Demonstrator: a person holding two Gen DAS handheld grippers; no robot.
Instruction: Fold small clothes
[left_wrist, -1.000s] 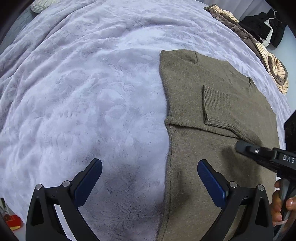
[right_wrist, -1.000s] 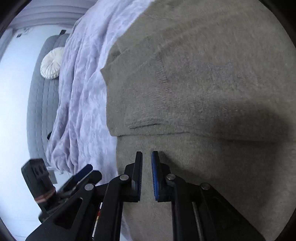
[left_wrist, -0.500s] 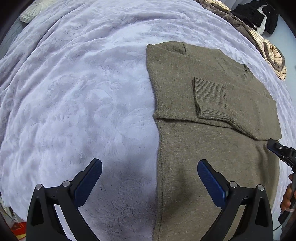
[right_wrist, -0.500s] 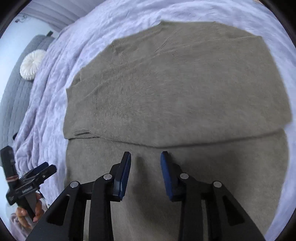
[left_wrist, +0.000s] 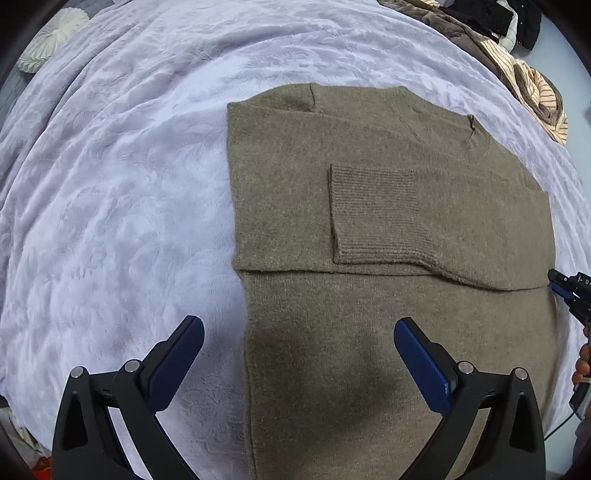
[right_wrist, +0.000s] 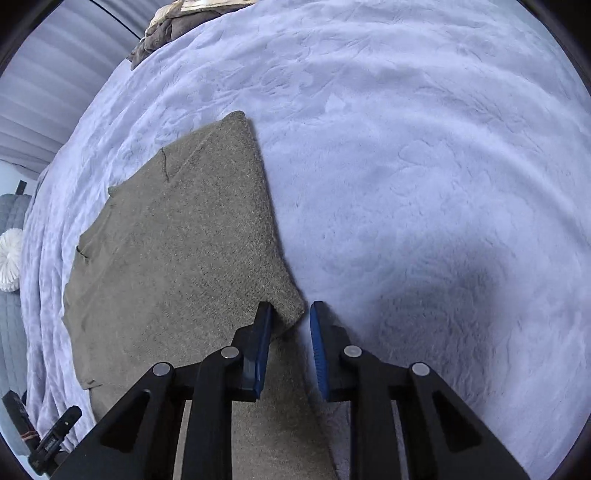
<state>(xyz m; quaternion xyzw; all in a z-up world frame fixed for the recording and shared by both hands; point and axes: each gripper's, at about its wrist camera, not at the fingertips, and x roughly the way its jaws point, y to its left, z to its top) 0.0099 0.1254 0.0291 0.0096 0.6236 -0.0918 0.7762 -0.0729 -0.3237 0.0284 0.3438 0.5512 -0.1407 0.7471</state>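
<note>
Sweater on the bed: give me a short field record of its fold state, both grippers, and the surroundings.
garment: olive knit sweater, flat on the lavender blanket
fold state: sleeve cuff folded across the chest
left gripper: wide open, straddling the sweater's left edge, empty
right gripper: jaws just been closing, a sweater corner between them, pads not clamped
background: clothes pile, white round cushion

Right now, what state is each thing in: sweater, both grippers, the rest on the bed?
Olive-brown knit sweater: flat, sleeves folded across chest, lower body unfolded.
Left gripper: open wide, empty.
Right gripper: jaws narrow, just closing, sweater's side corner between them, pads not pressing.
Lavender plush bedspread: spread, lightly rippled.
Striped and dark clothes pile: crumpled, unfolded.
</note>
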